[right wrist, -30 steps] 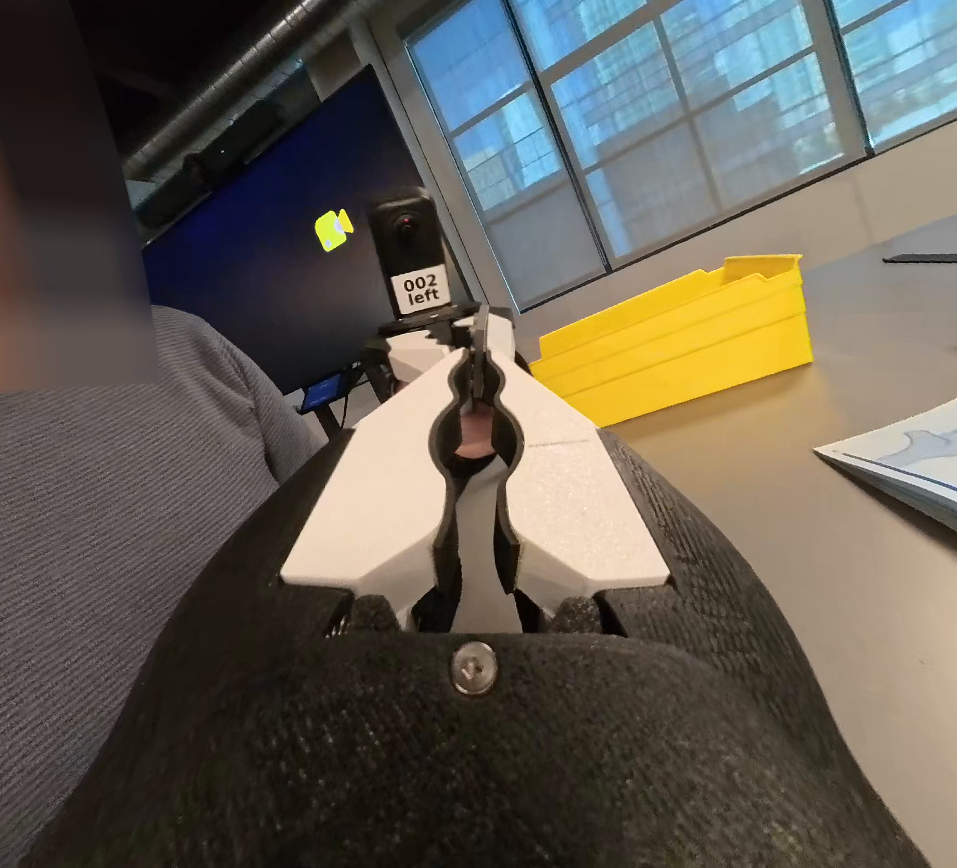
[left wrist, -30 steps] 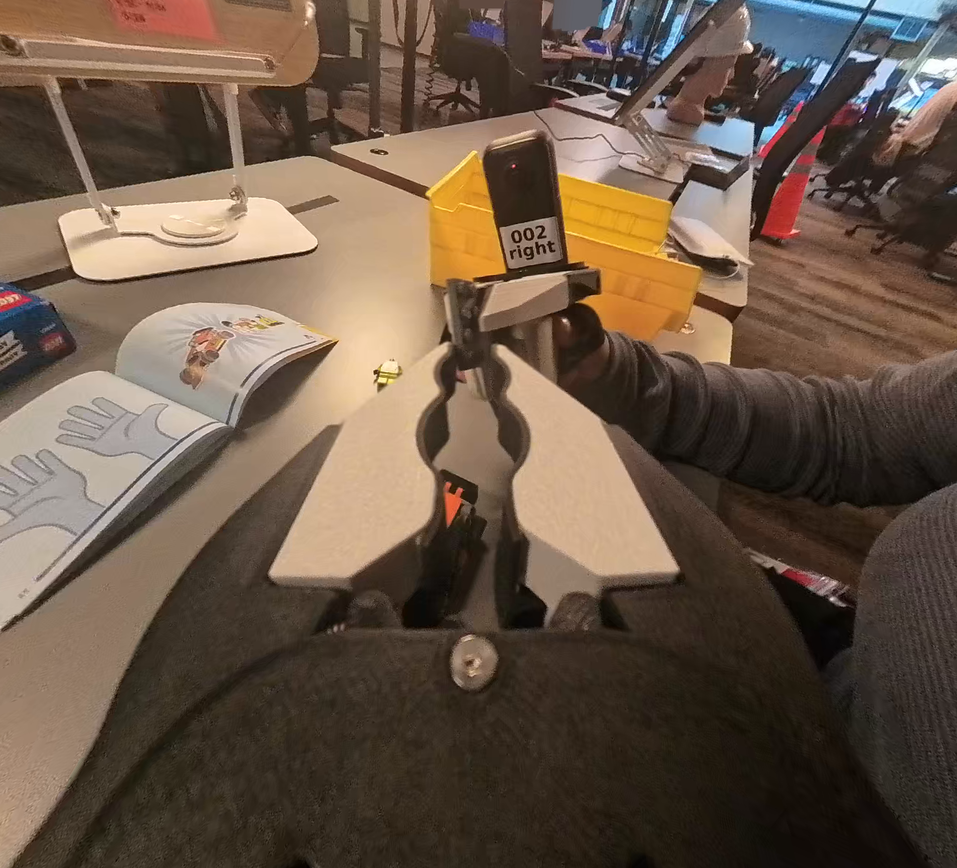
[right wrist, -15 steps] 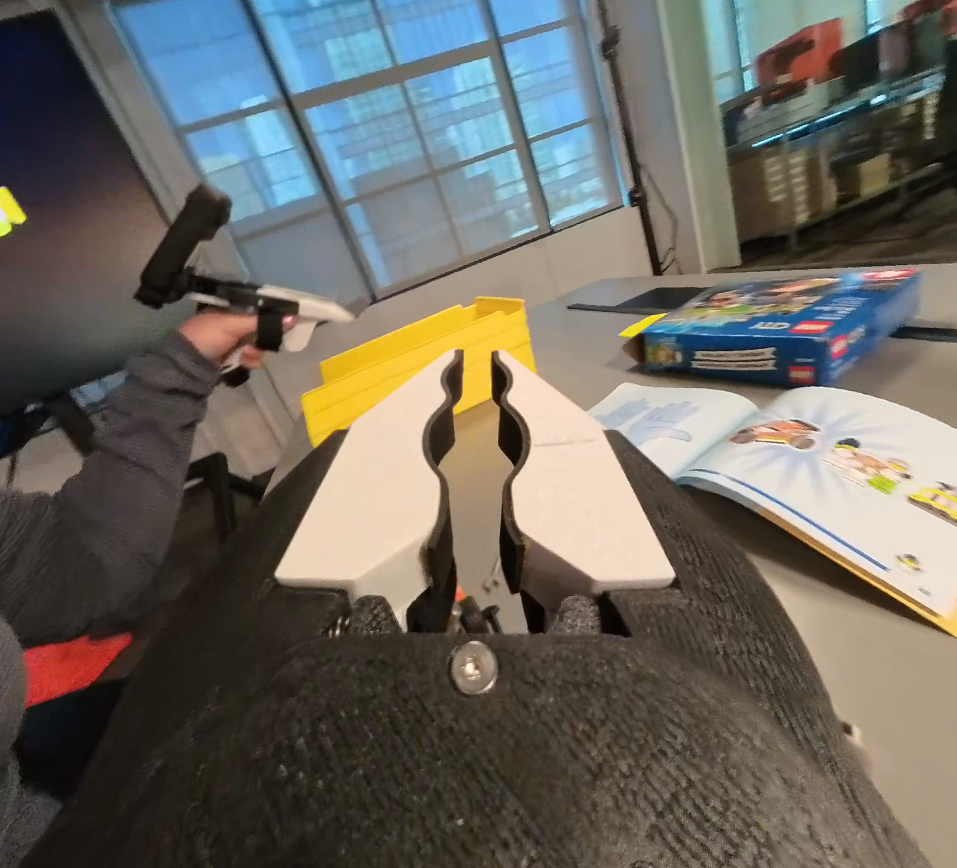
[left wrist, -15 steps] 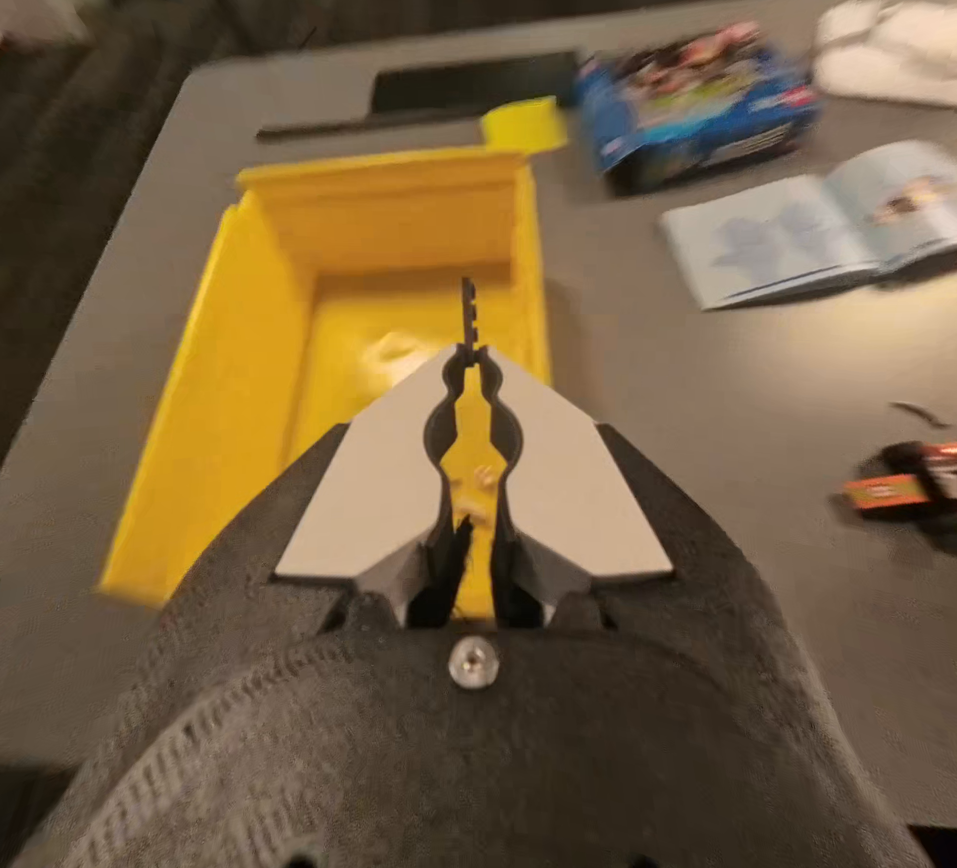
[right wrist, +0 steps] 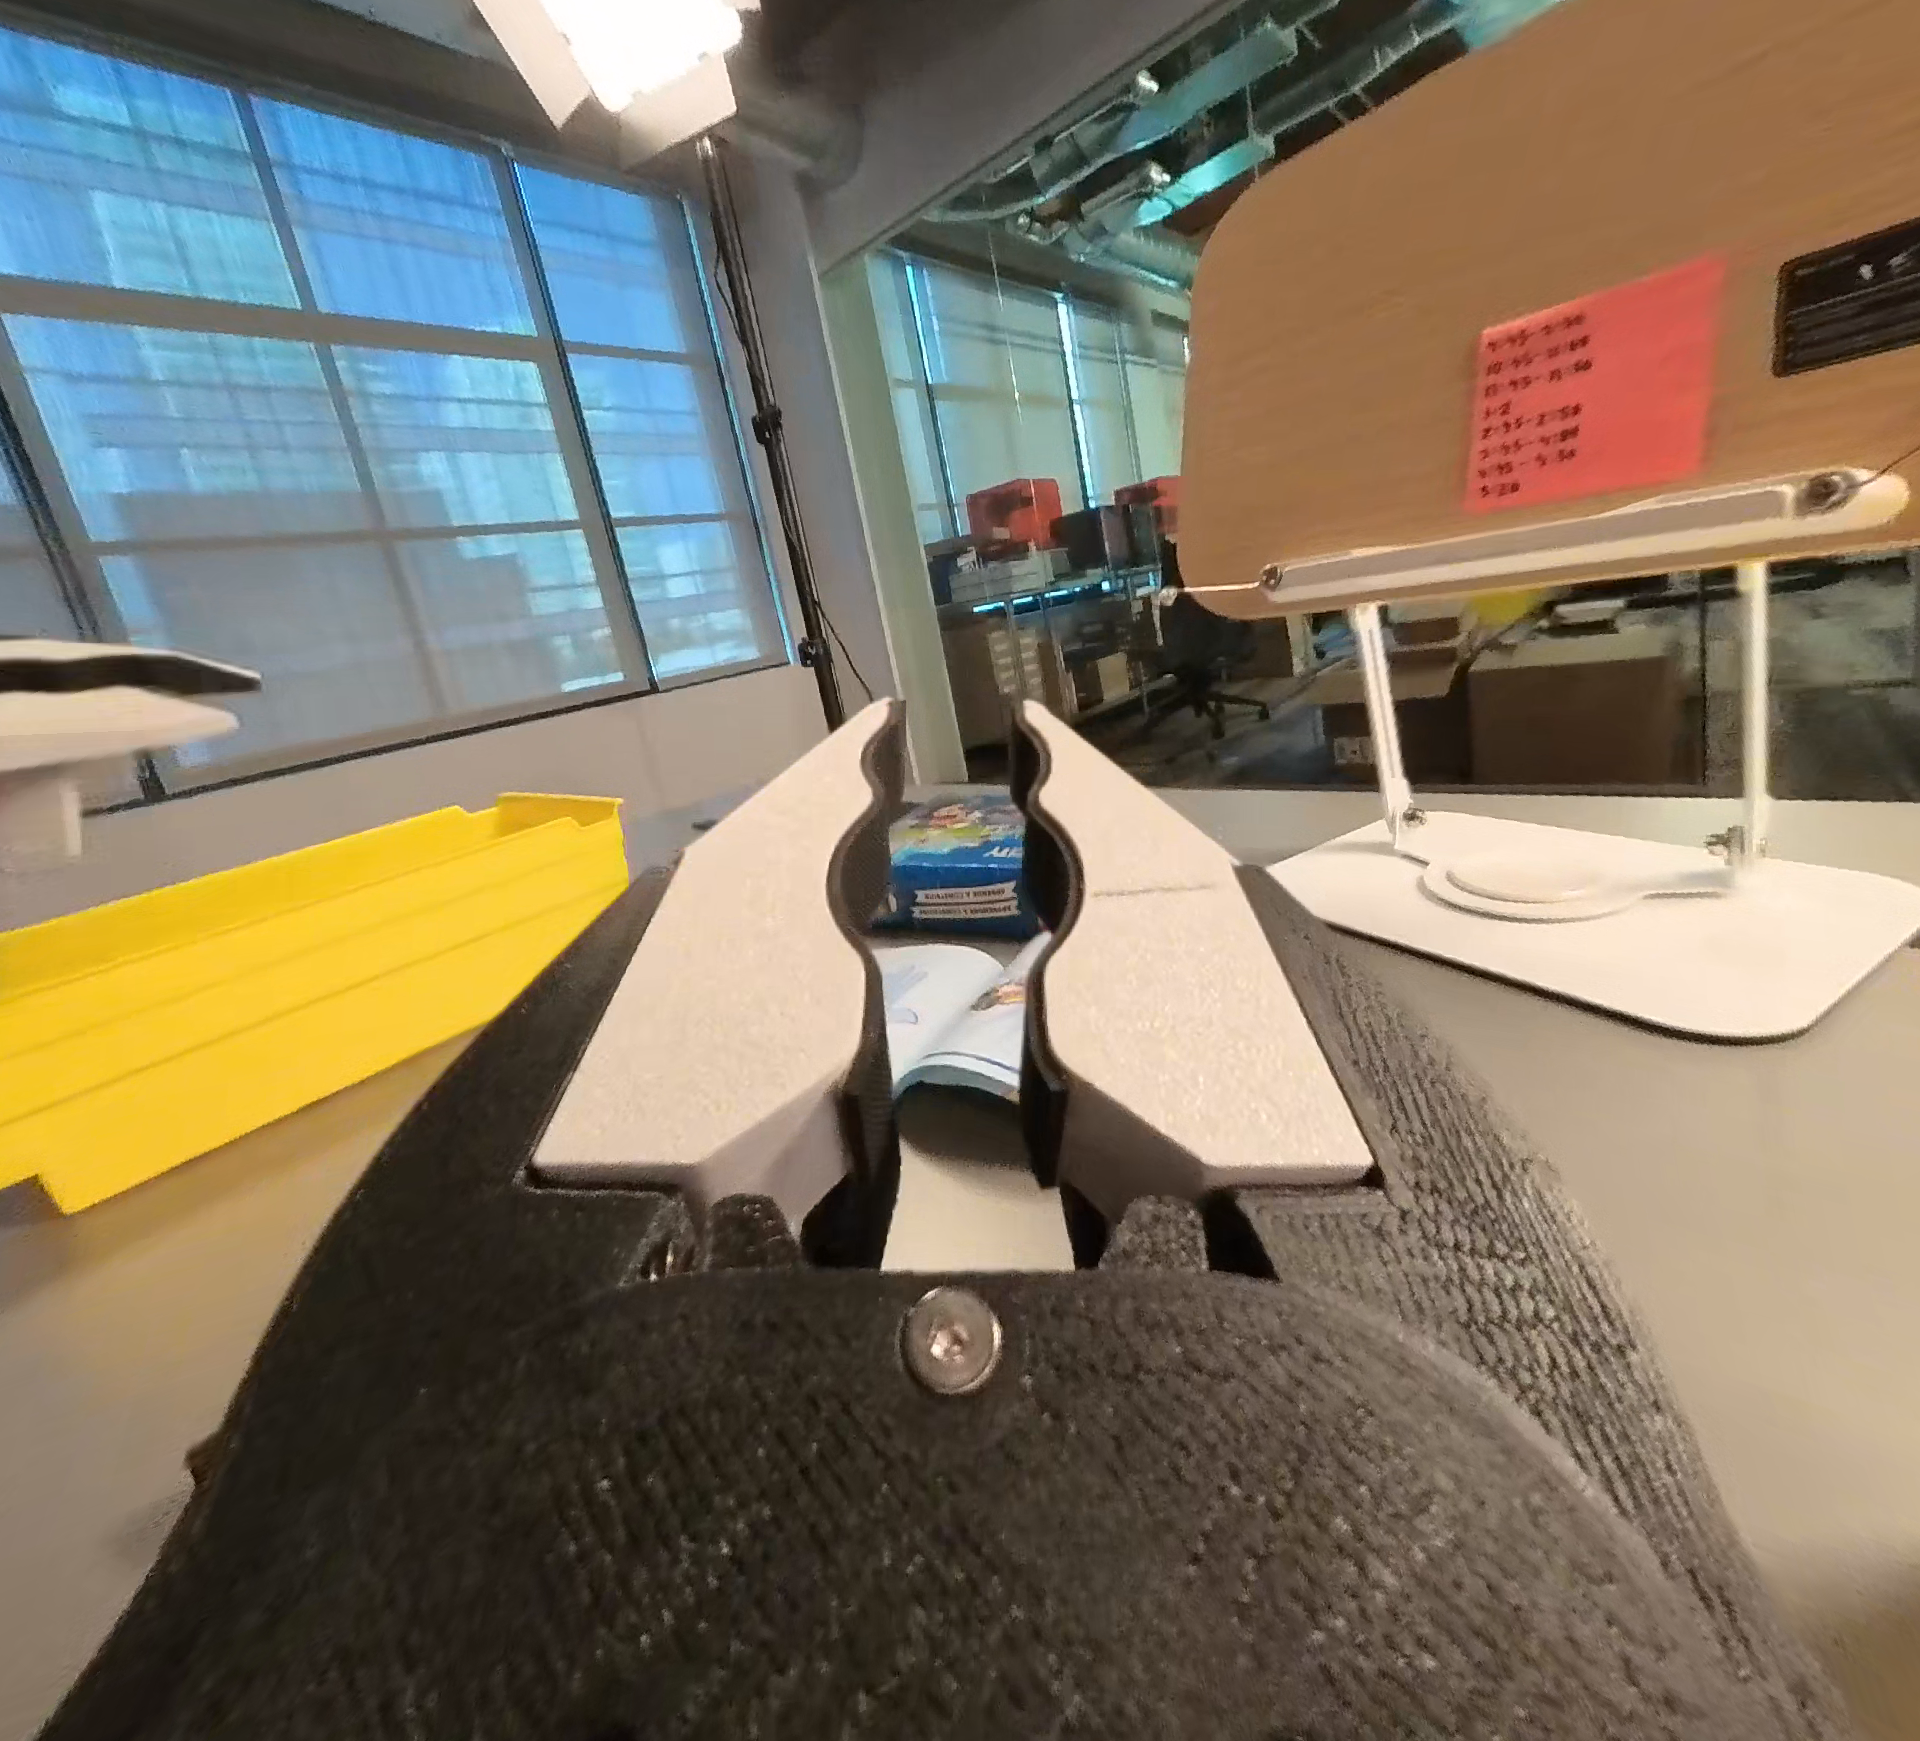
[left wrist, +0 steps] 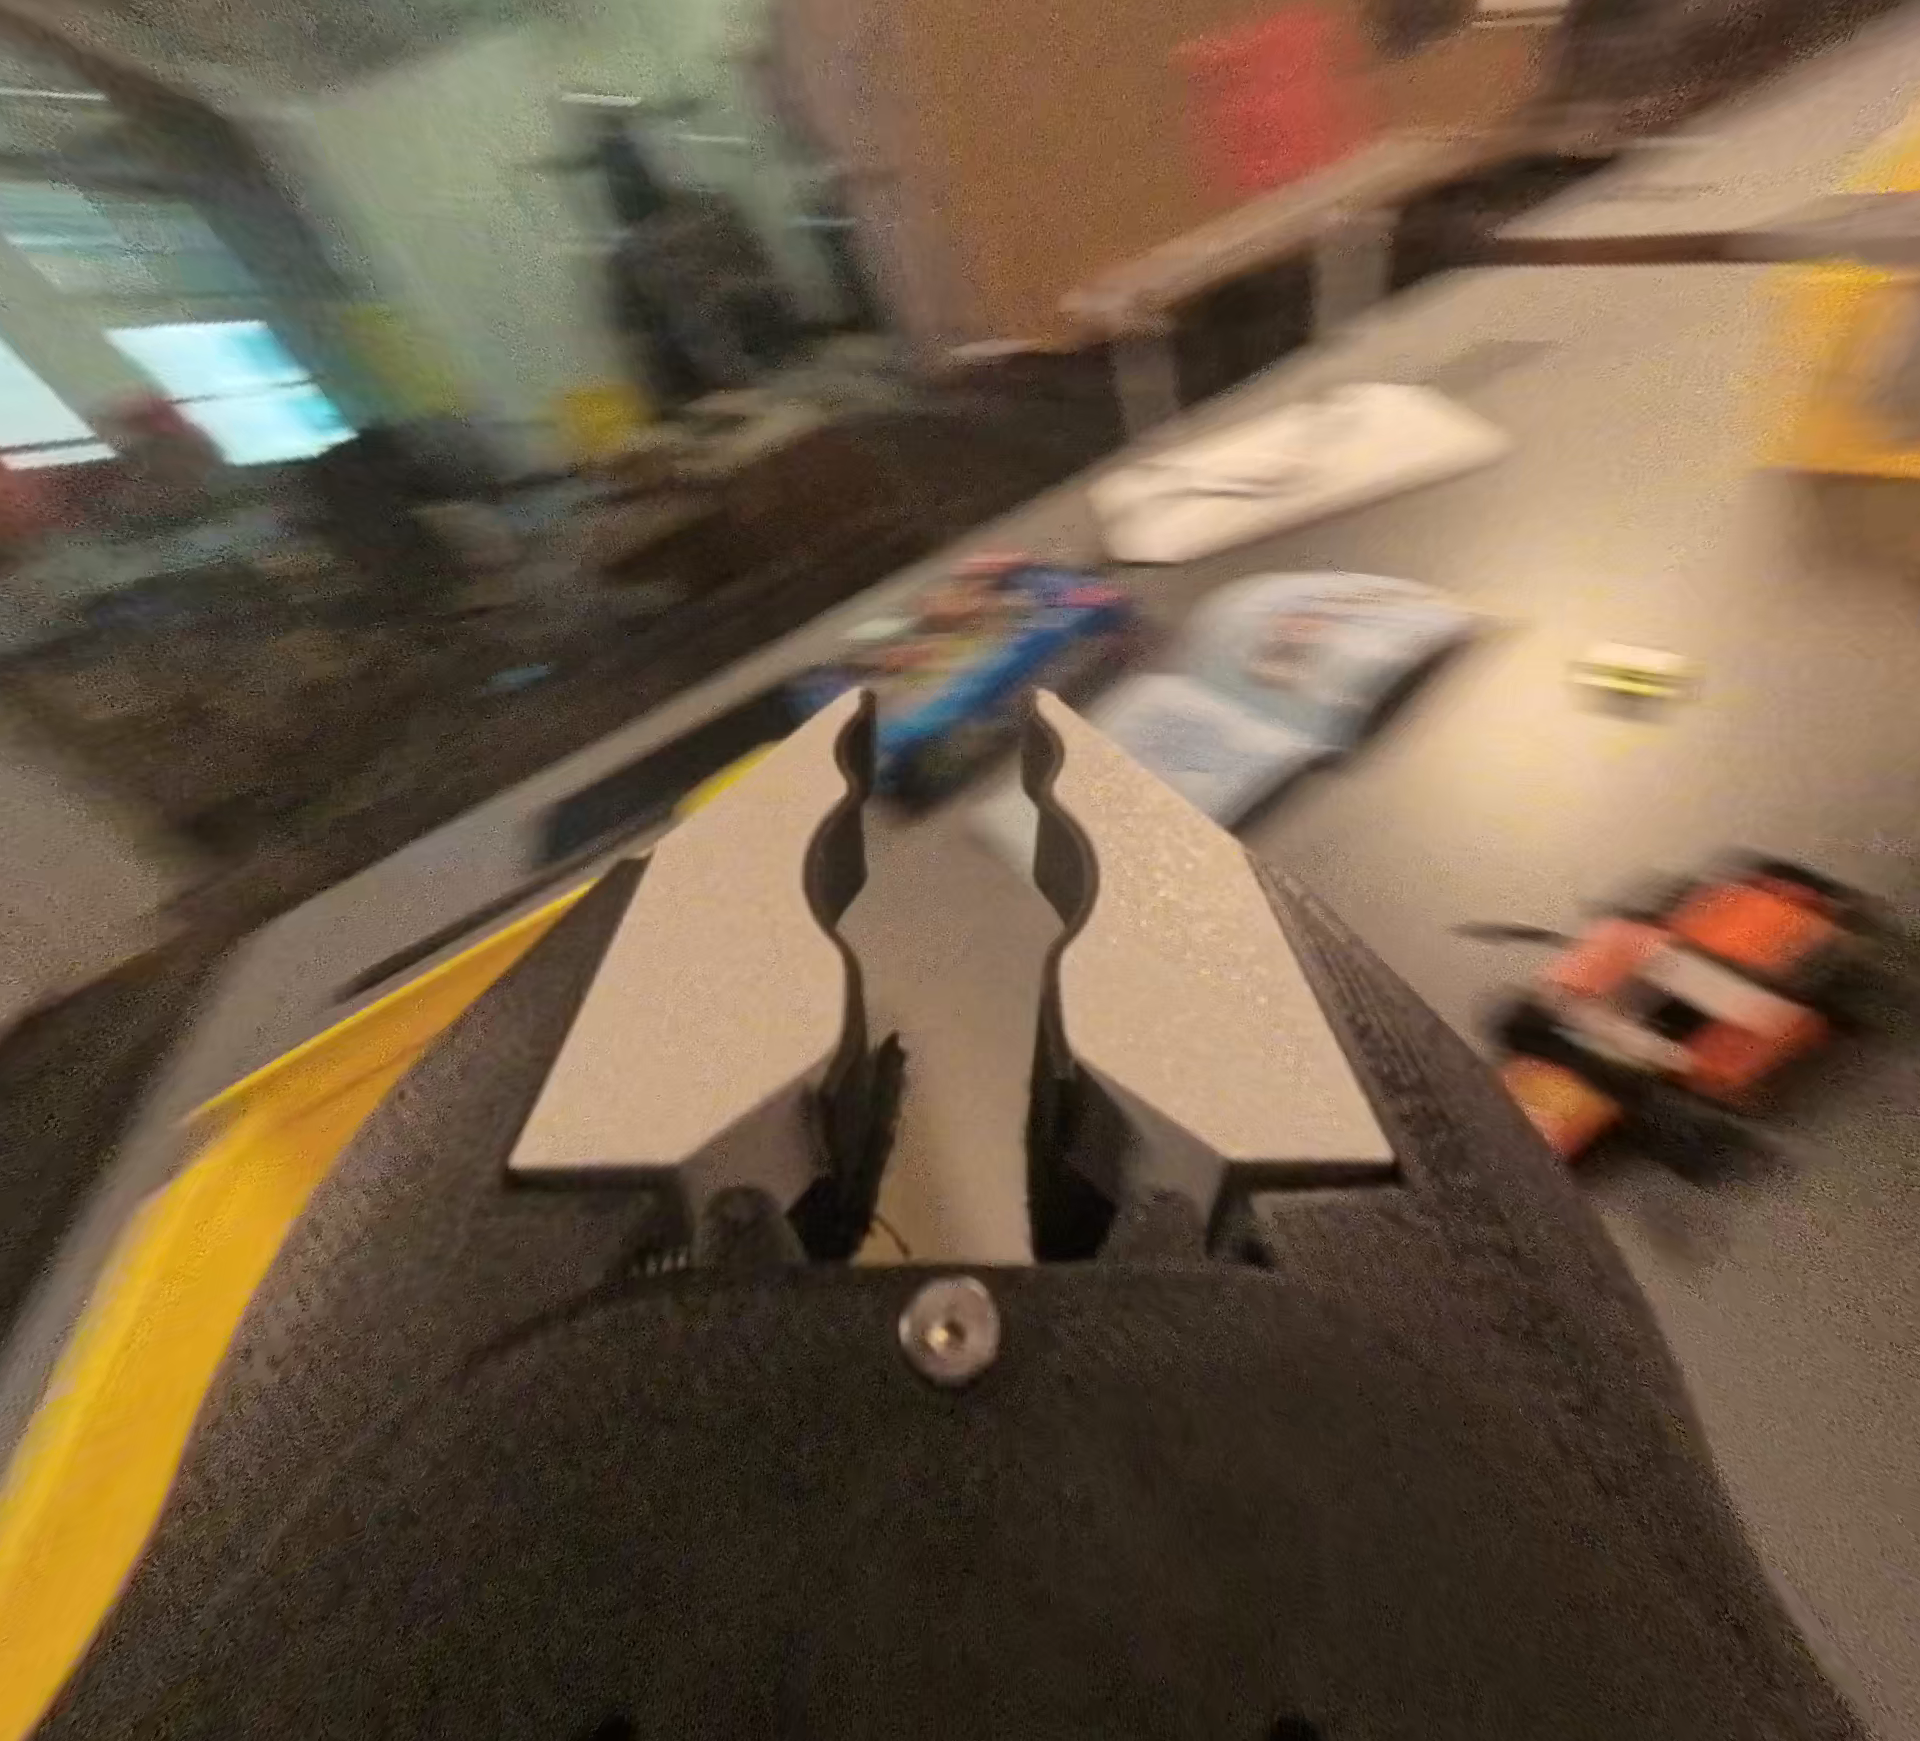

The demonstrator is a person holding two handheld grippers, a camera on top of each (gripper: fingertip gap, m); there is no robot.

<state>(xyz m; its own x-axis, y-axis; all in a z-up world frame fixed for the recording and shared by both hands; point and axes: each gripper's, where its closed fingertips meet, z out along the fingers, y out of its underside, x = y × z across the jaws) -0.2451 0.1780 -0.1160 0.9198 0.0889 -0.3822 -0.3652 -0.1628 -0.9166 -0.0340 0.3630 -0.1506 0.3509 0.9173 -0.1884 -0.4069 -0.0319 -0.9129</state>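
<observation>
The left wrist view is blurred by motion. My left gripper (left wrist: 954, 704) is open with nothing between its fingers, and it sits above the grey table (left wrist: 1558, 808) beside the rim of a yellow bin (left wrist: 260, 1224). A blue box (left wrist: 987, 663) and an open booklet (left wrist: 1278, 683) lie ahead of it, and an orange and black toy (left wrist: 1683, 995) lies to its right. My right gripper (right wrist: 956, 715) is open and empty, low over the table. The blue box (right wrist: 961, 870) and booklet (right wrist: 956, 1016) show beyond its fingers, not touching them.
A yellow bin (right wrist: 291, 943) lies left of the right gripper. A white stand base (right wrist: 1558, 912) carrying a wooden board (right wrist: 1455, 289) is on the right. A small yellow-green piece (left wrist: 1626, 668) lies on the table. A white and black object (right wrist: 104, 704) shows at the left edge. Spacing between my two grippers at the tips: around 30 centimetres.
Both grippers have opened. The left was shut on a thin dark piece over the yellow bin half a second ago and is now empty. It has swung right, and the right has turned toward the stand.
</observation>
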